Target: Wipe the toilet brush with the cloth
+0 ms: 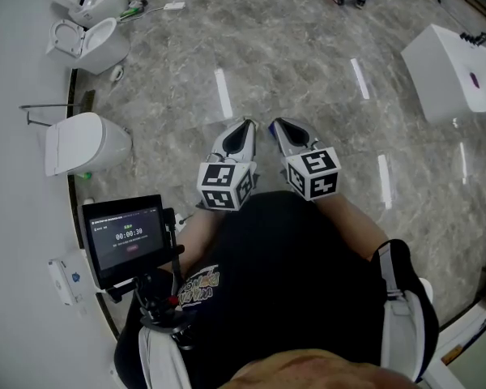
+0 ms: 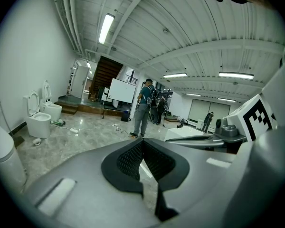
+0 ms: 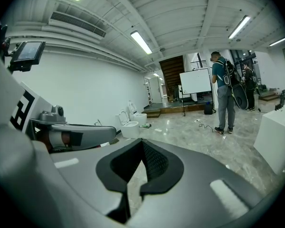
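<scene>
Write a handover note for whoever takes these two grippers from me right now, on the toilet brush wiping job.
Left gripper: fingers shut, nothing between them, held out in front.
Right gripper: the same, close beside the left one.
Things: toilets stand at the head view's left. No toilet brush or cloth can be made out in any view.
Done: nothing that shows.
Left: find the toilet brush and the cloth, pick both up, wipe.
</scene>
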Motion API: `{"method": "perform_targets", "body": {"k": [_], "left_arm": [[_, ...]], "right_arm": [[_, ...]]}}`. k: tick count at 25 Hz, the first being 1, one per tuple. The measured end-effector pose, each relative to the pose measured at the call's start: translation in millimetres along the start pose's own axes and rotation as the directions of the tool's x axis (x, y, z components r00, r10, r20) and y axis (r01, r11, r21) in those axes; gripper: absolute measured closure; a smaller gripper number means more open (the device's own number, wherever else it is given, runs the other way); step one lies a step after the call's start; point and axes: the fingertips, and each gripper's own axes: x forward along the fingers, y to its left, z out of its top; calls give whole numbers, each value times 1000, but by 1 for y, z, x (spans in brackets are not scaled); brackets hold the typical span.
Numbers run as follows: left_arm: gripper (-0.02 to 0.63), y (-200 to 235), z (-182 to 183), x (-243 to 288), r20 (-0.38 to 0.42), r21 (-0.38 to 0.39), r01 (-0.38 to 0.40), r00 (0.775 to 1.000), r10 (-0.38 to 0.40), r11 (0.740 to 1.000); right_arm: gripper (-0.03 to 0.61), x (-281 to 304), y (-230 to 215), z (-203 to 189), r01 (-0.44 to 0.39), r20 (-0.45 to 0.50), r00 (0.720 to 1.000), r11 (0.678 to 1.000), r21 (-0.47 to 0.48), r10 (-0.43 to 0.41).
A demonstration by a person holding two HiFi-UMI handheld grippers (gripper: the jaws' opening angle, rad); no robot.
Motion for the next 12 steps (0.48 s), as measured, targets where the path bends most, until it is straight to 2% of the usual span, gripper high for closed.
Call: {"method": "perform_targets", "body": {"k": [12], "left_arm": [[614, -2, -3, 2, 0, 6, 9, 1000, -9, 1000]], "right_arm": [[578, 0, 0, -2, -2, 0, 1000, 1000, -5, 2]]}}
